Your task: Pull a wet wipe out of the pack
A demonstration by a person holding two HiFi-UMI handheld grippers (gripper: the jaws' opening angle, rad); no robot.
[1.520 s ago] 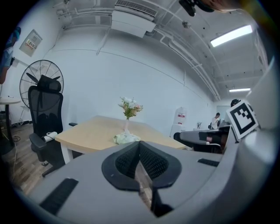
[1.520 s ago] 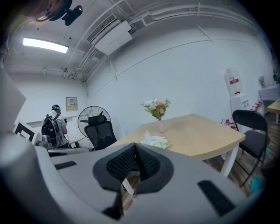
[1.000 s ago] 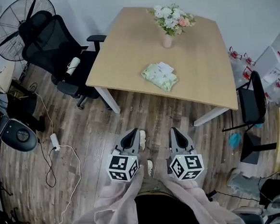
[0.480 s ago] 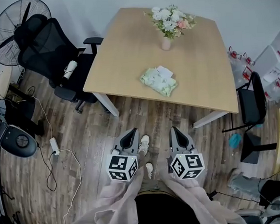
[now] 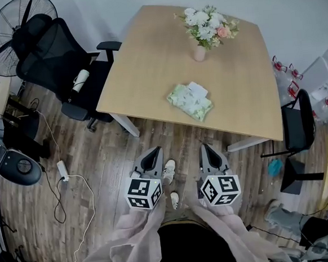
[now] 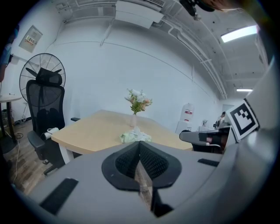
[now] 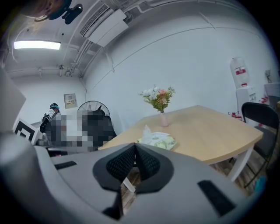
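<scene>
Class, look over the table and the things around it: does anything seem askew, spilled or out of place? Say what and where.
Nothing looks spilled or broken. The wipe pack lies skewed to the edges of the table, with a white sheet poking from its top. A white cylinder lies loose on the seat of the black chair.

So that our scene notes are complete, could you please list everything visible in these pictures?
table: one, light wood, middle of room
wet wipe pack: one, green and white, near table's front edge
vase of flowers: one, pink vase, table's far side
office chairs: two, black, left and right of table
fan: one, black, behind left chair
white cylinder: one, on left chair's seat
power strip: one, white, floor at left
shoes: two, white, floor between grippers
left gripper: one, grey, fingers shut, empty
right gripper: one, grey, fingers shut, empty
</scene>
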